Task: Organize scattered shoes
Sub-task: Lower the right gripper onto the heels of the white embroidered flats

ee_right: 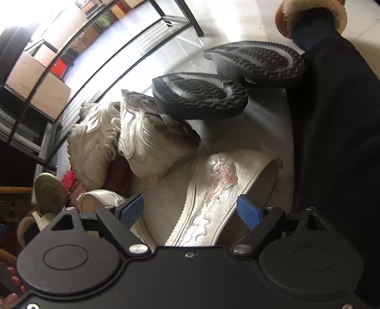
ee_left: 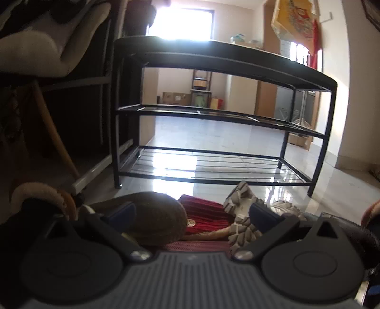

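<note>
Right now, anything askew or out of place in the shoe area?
Yes. The black shoe rack holds no shoes; they lie heaped on the floor before it. Two dark-soled shoes are tipped soles-up, and a grey sneaker shows its tread too.

Strong daylight pours through a window [ee_left: 182, 22] at the top centre of the left wrist view, blown out to white, and leaves the shoe rack [ee_left: 213, 114] in silhouette. Glare streaks the glossy floor tiles [ee_left: 213, 135] beneath. The left side lies in deep shadow. Both views bow sharply at the edges; the right wrist view burns white at its upper left.
</note>
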Demonstrator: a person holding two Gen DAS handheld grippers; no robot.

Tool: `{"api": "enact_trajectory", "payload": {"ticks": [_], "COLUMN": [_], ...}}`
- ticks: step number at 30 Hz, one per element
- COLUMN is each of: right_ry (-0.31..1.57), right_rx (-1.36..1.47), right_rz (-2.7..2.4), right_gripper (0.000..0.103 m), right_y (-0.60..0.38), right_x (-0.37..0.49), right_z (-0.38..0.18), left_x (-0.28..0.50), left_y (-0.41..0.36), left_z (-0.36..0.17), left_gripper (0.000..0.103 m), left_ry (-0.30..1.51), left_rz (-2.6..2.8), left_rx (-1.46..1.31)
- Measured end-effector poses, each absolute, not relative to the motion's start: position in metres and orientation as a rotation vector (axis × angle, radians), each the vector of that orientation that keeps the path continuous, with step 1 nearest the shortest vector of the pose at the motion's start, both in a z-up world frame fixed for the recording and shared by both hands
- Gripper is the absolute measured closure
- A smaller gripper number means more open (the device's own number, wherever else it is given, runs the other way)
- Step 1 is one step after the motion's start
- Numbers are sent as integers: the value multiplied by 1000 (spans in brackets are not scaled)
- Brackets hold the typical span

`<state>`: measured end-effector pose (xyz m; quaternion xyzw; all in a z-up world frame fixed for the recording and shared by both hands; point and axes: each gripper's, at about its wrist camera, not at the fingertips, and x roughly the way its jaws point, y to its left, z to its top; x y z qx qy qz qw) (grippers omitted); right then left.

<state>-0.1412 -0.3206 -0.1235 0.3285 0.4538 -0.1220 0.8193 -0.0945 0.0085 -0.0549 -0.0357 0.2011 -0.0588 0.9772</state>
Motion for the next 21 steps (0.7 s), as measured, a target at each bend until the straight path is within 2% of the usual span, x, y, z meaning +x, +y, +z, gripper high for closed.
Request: {"api": "enact_trajectory", "payload": {"ticks": [10, 13, 15, 18, 19, 21], "right_ry": [1017, 1035, 1048, 1073, 1073, 1068], "right_rx": [679, 649, 636, 687, 703, 719], "right_rz": [-329, -345, -342, -318, -314, -295], "right_gripper": [34, 31, 26, 26, 29, 42], "right_y": [-317, -315, -313, -312, -313, -312], "right_x": [-139, -139, -139, -139, -139, -138], "right_z": [-142, -142, -144, -156, -160, -164], "left_x": [-97, -98, -98, -100, -101, -103], "left_y": [12, 10, 9, 6, 6, 5], "left_z": [-57, -57, -57, -58, -58, -59], "left_gripper": [0, 0, 0, 0, 0, 0], "left_ry": [410, 409, 409, 415, 416, 416], "left_rz": [-119, -122, -125, -139, -142, -145], "left_rx": [-76, -74, -72, -62, -57, -53]}}
